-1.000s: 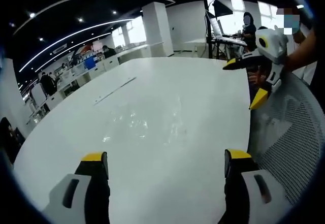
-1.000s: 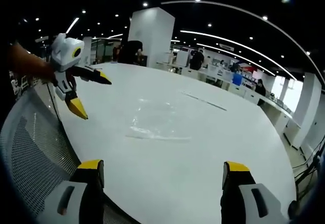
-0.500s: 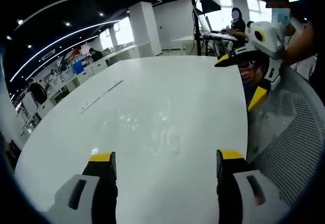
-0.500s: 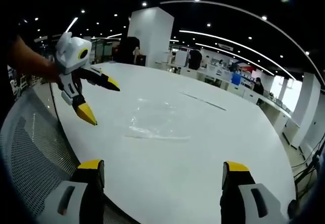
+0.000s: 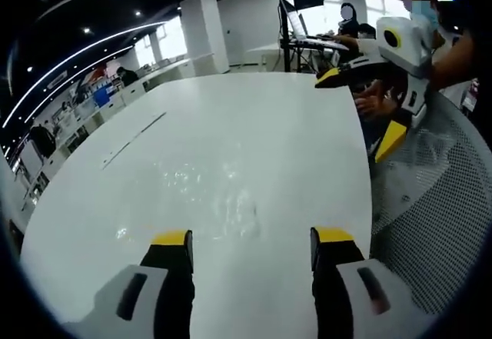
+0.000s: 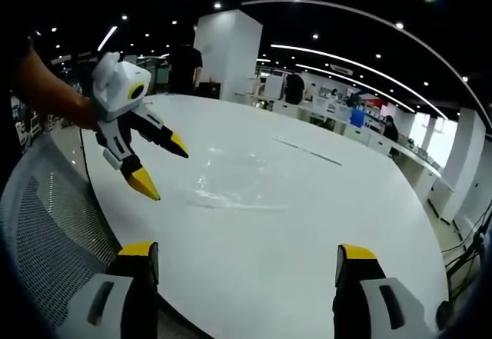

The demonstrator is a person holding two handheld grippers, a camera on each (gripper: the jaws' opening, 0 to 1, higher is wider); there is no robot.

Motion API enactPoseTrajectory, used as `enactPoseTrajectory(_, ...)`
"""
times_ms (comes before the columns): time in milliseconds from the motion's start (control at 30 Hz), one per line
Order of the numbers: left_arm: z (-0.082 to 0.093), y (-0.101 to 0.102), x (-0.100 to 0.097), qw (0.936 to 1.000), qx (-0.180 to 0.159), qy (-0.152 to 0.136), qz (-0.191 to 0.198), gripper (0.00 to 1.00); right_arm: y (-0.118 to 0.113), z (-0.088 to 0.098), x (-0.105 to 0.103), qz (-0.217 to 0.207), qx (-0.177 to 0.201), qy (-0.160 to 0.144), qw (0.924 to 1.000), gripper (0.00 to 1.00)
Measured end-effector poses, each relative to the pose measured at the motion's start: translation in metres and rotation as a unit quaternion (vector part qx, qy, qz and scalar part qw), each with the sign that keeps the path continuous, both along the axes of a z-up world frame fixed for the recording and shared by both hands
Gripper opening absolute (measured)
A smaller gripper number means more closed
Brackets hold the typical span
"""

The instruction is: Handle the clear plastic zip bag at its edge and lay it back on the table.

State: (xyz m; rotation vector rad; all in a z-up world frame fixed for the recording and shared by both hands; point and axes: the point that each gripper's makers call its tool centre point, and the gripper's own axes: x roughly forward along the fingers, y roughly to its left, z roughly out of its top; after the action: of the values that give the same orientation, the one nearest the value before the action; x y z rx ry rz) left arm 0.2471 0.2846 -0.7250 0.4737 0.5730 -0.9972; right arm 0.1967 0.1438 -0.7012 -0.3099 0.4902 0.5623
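Observation:
The clear plastic zip bag (image 6: 231, 180) lies flat on the white round table (image 6: 307, 224); in the left gripper view the bag (image 5: 207, 197) is a faint glossy patch just beyond my jaws. My left gripper (image 5: 250, 240) is open, low over the table near the bag's close edge, nothing between its fingers; it also appears from the left in the right gripper view, the left gripper (image 6: 163, 168) hanging open beside the bag. My right gripper (image 6: 240, 260) is open near the table's edge, well short of the bag, and the right gripper (image 5: 361, 108) shows at the right of the left gripper view.
A grey mesh chair back (image 5: 438, 201) stands at the table's edge, and the same chair (image 6: 46, 231) sits beside my right gripper. A thin dark strip (image 6: 307, 153) lies on the table beyond the bag. Desks and people stand in the background.
My left gripper has moved forward and down toward the bag, its jaws narrowing a little. The right gripper has stayed put.

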Motion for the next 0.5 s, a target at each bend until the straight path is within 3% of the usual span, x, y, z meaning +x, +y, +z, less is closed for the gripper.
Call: enactPoseTrajectory(500,-0.018,-0.018,0.006,0.9993,0.024,0.022,-0.018,0.53,-0.001,-0.001,0.000,-0.004,0.000,0.001,1.0000,0.94)
